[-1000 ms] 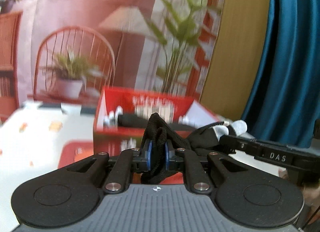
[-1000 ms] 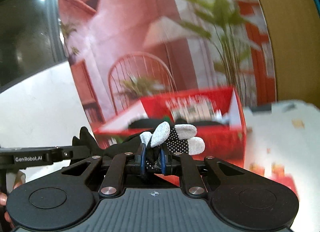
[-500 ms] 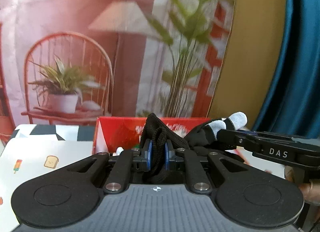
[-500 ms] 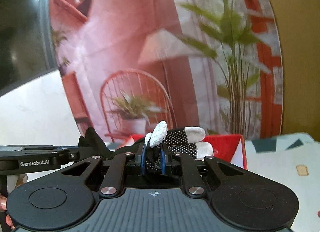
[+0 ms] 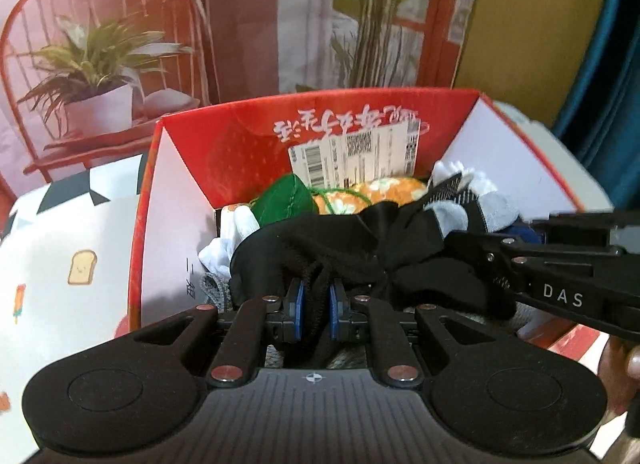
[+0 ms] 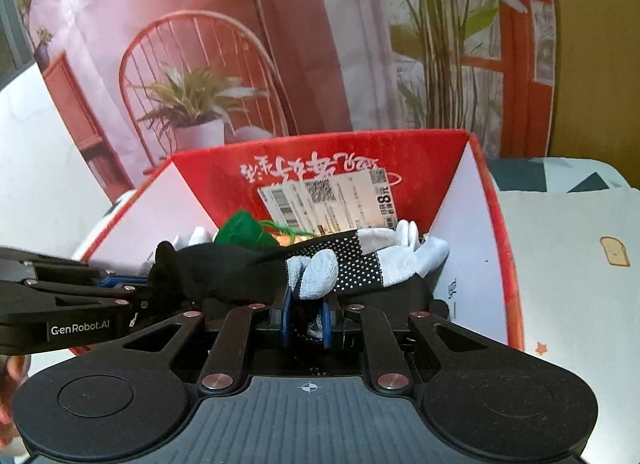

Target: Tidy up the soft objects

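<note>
Through my left camera, my left gripper (image 5: 316,306) is pinched tight on the black cuff end of a glove (image 5: 320,240), which stretches across the open top of the red box (image 5: 256,136). My right gripper (image 5: 496,264) comes in from the right edge, clamped on the other end. Inside the box lie a green pouch (image 5: 286,198), an orange patterned soft thing (image 5: 384,190) and white socks (image 5: 236,224). Through my right camera, my right gripper (image 6: 306,314) squeezes the glove's (image 6: 360,260) dotted palm near its grey fingertips, held over the box (image 6: 472,224). My left gripper (image 6: 132,292) grips the black end at left. The box sits on a pale printed tablecloth (image 6: 568,264).
</note>
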`<state>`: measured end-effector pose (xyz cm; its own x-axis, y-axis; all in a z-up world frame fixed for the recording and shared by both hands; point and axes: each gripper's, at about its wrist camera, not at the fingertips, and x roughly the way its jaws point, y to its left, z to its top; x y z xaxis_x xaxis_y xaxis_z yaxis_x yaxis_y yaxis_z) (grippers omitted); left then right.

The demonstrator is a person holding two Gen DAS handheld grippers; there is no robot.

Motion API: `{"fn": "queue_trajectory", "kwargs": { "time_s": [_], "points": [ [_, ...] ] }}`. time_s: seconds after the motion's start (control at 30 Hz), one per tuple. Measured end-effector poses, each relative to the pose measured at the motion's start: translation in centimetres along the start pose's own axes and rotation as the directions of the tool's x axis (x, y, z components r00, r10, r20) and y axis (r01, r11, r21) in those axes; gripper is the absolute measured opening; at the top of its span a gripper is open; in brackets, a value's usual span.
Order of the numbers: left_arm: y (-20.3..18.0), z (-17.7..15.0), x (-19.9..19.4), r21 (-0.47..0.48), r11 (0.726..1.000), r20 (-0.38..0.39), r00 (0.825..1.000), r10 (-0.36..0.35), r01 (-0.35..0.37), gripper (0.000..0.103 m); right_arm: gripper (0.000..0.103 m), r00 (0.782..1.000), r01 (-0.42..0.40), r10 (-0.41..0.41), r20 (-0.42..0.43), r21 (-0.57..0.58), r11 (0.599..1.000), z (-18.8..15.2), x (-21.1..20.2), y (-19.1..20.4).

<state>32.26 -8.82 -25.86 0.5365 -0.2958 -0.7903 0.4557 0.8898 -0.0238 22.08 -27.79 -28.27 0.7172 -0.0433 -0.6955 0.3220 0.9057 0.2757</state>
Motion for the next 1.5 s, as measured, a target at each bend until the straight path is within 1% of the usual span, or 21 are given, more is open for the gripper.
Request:
{"fn": "queue_trajectory", "kwargs": {
  "time_s": [0.2, 0.33, 0.53, 0.63, 0.73, 0.77, 0.8, 0.83, 0.9, 0.93, 1.0, 1.03, 1.1, 1.13, 1.17, 1.23, 1.27, 1.3, 1.33, 1.43, 1.5],
  "points": [
    [-0.2, -0.3, 0.7, 0.025, 1.0, -0.029, 0.999, 0.017, -0.016, 0.014, 0.014, 0.999, 0.01, -0.012, -0.04, -0.049, 0.999, 0.1, 1.1, 0.9],
    [-0.2, -0.4, 1.2, 0.019, 1.0, -0.038, 0.999, 0.018, -0.017, 0.014, 0.014, 0.997, 0.027, -0.035, -0.075, -0.101, 0.995, -0.1, 1.8, 1.3],
    [-0.1, -0.6, 1.3, 0.008, 1.0, -0.035, 0.999, 0.018, -0.018, 0.016, 0.015, 0.994, 0.042, -0.054, -0.09, -0.127, 0.991, -0.2, 2.0, 1.7],
    [0.0, -0.7, 1.2, -0.005, 1.0, -0.031, 0.999, 0.018, -0.018, 0.017, 0.015, 0.994, 0.045, -0.056, -0.093, -0.12, 0.992, -0.2, 2.0, 1.5],
    [-0.1, -0.7, 0.8, -0.001, 0.999, -0.022, 0.999, 0.033, -0.033, 0.023, 0.015, 0.994, 0.052, -0.063, -0.093, -0.111, 0.992, -0.3, 1.8, 1.4],
    [-0.2, -0.7, 0.5, 0.007, 0.999, -0.015, 0.999, 0.039, -0.039, 0.027, 0.016, 0.993, 0.056, -0.066, -0.093, -0.106, 0.993, -0.3, 1.8, 1.4],
    [-0.3, -0.8, 0.2, 0.012, 0.999, -0.005, 0.999, 0.049, -0.049, 0.035, 0.02, 0.993, 0.061, -0.071, -0.092, -0.101, 0.993, -0.3, 1.6, 1.4],
    [-0.3, -0.8, -0.1, 0.013, 0.998, 0.005, 0.998, 0.058, -0.058, 0.04, 0.022, 0.993, 0.068, -0.077, -0.091, -0.101, 0.993, -0.3, 1.5, 1.4],
    [0.0, -0.9, -0.9, 0.001, 0.998, 0.031, 0.998, 0.063, -0.063, 0.06, 0.03, 0.992, 0.088, -0.097, -0.083, -0.104, 0.991, -0.4, 1.0, 1.4],
    [0.2, -1.1, -1.4, -0.007, 0.999, 0.047, 0.998, 0.052, -0.051, 0.064, 0.033, 0.991, 0.101, -0.11, -0.077, -0.102, 0.99, -0.5, 0.7, 1.4],
    [0.4, -1.4, -2.3, -0.021, 0.999, 0.077, 0.996, 0.034, -0.032, 0.08, 0.046, 0.991, 0.118, -0.124, -0.054, -0.094, 0.989, -0.7, -0.1, 1.2],
    [0.4, -1.6, -2.9, -0.023, 0.999, 0.095, 0.995, 0.032, -0.03, 0.083, 0.05, 0.991, 0.119, -0.124, -0.044, -0.089, 0.989, -0.9, -0.5, 1.1],
    [0.1, -2.0, -3.8, -0.017, 0.999, 0.13, 0.991, 0.034, -0.032, 0.094, 0.051, 0.995, 0.099, -0.101, -0.026, -0.08, 0.992, -1.2, -1.4, 0.8],
    [-0.1, -2.1, -4.3, -0.013, 0.999, 0.146, 0.989, 0.036, -0.034, 0.096, 0.051, 0.995, 0.091, -0.093, -0.021, -0.075, 0.993, -1.3, -1.8, 0.8],
    [-0.2, -2.3, -4.8, -0.01, 0.999, 0.162, 0.986, 0.039, -0.038, 0.098, 0.054, 0.996, 0.082, -0.083, -0.016, -0.069, 0.994, -1.4, -2.3, 0.8],
    [-0.4, -2.6, -5.7, -0.015, 0.999, 0.184, 0.981, 0.054, -0.052, 0.101, 0.063, 0.998, 0.06, -0.06, -0.002, -0.059, 0.996, -1.6, -3.1, 1.0],
    [-0.5, -2.8, -6.1, -0.019, 0.998, 0.195, 0.979, 0.064, -0.062, 0.103, 0.072, 0.998, 0.057, -0.056, 0.012, -0.058, 0.997, -1.7, -3.6, 1.3],
    [-0.6, -2.9, -6.6, -0.024, 0.997, 0.204, 0.976, 0.076, -0.073, 0.103, 0.087, 0.998, 0.065, -0.063, 0.027, -0.058, 0.996, -1.7, -4.1, 1.5],
    [-0.6, -3.0, -7.0, -0.031, 0.996, 0.21, 0.973, 0.092, -0.087, 0.103, 0.091, 0.997, 0.068, -0.066, 0.044, -0.056, 0.996, -1.8, -4.5, 1.7],
    [-0.8, -3.4, -8.3, -0.048, 0.991, 0.222, 0.966, 0.132, -0.125, 0.103, 0.093, 0.995, 0.061, -0.058, 0.077, -0.047, 0.997, -1.7, -5.7, 1.9],
    [-0.7, -3.8, -9.4, -0.056, 0.989, 0.254, 0.956, 0.145, -0.135, 0.103, 0.101, 0.994, 0.055, -0.052, 0.097, -0.037, 0.998, -1.7, -6.6, 1.9]
  ]
}}
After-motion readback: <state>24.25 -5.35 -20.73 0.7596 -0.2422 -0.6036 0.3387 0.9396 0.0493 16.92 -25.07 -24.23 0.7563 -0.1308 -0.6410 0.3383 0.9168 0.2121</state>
